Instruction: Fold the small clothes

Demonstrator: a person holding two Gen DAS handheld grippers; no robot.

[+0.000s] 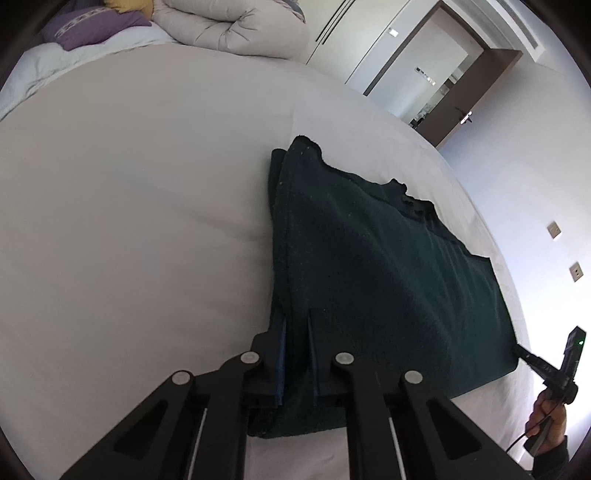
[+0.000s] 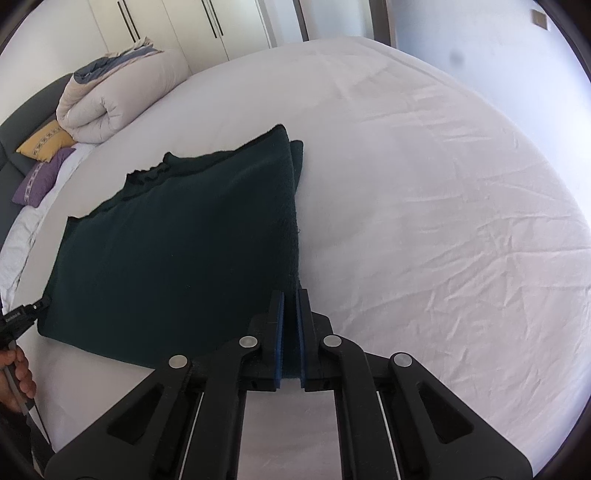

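Note:
A dark green garment (image 1: 384, 273) lies spread on a white bed sheet (image 1: 129, 203), its near hem raised off the sheet. My left gripper (image 1: 295, 321) is shut on the garment's near left corner, with cloth bunched between the blue pads. The right wrist view shows the same garment (image 2: 184, 251). There my right gripper (image 2: 291, 295) is shut on its near right corner, cloth pinched between the pads. Each gripper shows at the edge of the other view: the right gripper (image 1: 524, 352) held by a hand, and the left gripper (image 2: 38, 304) at the garment's left corner.
A rolled beige duvet (image 2: 110, 99) lies at the head of the bed with a yellow pillow (image 2: 46, 144) and a purple pillow (image 2: 38, 177). Wardrobe doors (image 2: 166, 26) stand behind. An open brown door (image 1: 476, 99) is beyond the bed's right edge.

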